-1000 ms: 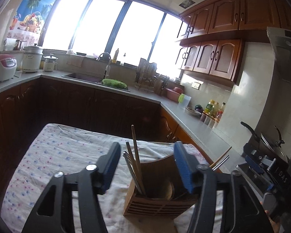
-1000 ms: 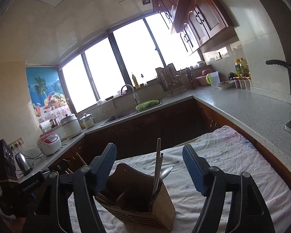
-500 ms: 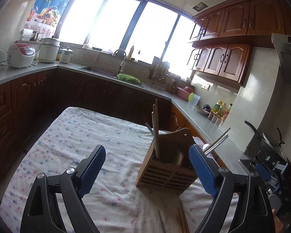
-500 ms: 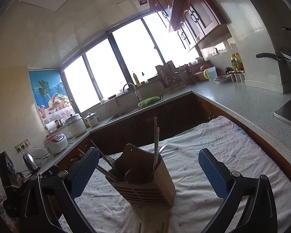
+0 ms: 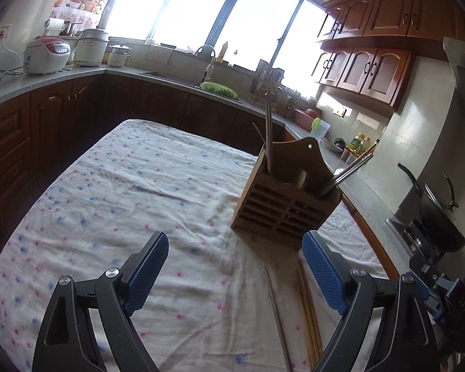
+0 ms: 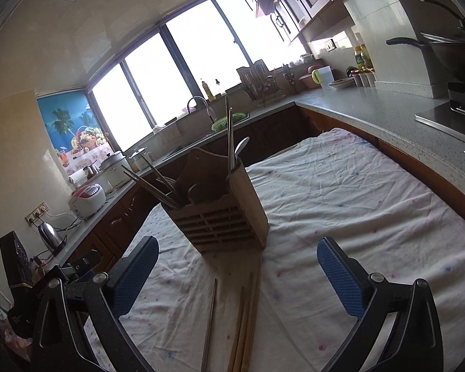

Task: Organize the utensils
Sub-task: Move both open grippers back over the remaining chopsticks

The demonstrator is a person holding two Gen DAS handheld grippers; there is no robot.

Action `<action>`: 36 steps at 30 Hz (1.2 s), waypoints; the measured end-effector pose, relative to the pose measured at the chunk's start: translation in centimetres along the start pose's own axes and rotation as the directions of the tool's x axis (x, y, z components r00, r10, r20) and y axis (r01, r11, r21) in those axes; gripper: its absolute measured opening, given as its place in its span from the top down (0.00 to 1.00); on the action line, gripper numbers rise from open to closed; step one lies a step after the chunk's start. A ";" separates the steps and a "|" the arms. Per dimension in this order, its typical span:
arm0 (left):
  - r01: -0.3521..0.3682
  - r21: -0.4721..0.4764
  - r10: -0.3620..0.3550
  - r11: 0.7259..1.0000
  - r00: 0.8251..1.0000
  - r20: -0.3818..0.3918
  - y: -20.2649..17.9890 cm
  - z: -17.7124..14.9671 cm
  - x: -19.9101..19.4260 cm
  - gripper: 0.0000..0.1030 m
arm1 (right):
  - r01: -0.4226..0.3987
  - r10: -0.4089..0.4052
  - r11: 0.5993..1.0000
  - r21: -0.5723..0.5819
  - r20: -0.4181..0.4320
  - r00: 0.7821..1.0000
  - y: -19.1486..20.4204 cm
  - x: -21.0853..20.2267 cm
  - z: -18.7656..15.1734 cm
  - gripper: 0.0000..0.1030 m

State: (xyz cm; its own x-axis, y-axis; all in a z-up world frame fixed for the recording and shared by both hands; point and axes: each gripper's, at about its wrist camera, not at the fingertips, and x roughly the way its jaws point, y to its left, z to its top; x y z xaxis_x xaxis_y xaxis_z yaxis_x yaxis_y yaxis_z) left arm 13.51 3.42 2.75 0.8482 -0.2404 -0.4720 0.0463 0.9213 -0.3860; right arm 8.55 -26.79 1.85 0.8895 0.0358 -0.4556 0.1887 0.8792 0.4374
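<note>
Both grippers, left (image 5: 235,268) and right (image 6: 238,271), stand wide open and empty. Slatted wooden utensil holder (image 6: 220,217) on the floral tablecloth (image 6: 341,192) already contains chopsticks and a spoon. Loose wooden chopsticks (image 6: 246,313) and one metal chopstick (image 6: 210,319) remain on the cloth just before it.

A slatted wooden utensil holder (image 6: 220,214) stands upright ahead of the open jaws (chopsticks, spoon inside); loose chopsticks (image 6: 246,319) lie between them.

The counter (image 5: 114,186) wears a wrinkled white cloth (image 6: 341,192) with pink and blue flecks; on it stands a wooden utensil holder (image 5: 282,204); nearer lie loose chopsticks (image 6: 246,319), perhaps three.
</note>
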 end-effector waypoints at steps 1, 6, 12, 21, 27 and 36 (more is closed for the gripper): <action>-0.002 -0.004 0.002 1.000 1.000 -0.010 0.0 -0.4 0.0 0.14 | 0.006 -0.006 1.000 -0.004 -0.008 1.000 0.0 -0.1 -0.4 0.00; -0.017 -0.020 0.015 1.000 0.998 -0.061 0.4 -1.7 0.0 0.14 | 0.026 -0.026 1.000 0.004 -0.045 0.999 -0.8 -0.4 -2.2 0.00; -0.054 -0.003 0.053 0.999 0.993 -0.104 0.4 -3.0 0.1 0.14 | 0.077 -0.077 0.997 0.002 -0.080 0.994 -1.5 -0.7 -4.0 0.00; -0.099 0.059 0.106 0.993 0.987 -0.123 -0.4 -4.0 0.7 0.14 | 0.146 -0.153 0.985 -0.093 -0.064 0.986 -1.1 -1.1 -5.4 0.00; -0.091 0.082 0.103 0.992 0.982 -0.158 -1.0 -4.2 1.7 0.14 | 0.134 -0.141 0.986 -0.095 -0.067 0.988 -1.3 -1.0 -5.5 0.00; -0.052 0.129 0.085 0.990 0.961 -0.262 -3.1 -3.6 5.3 0.17 | 0.096 -0.103 0.993 -0.062 -0.121 0.987 -2.0 0.0 -5.4 0.02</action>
State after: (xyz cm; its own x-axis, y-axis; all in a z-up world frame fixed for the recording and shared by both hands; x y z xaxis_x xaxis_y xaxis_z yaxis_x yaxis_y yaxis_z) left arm 15.93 -1.80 -1.44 0.6809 -0.2329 -0.6944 0.0693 0.9643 -0.2555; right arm 5.90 -26.01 -3.23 0.8086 0.0021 -0.5883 0.2468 0.9065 0.3425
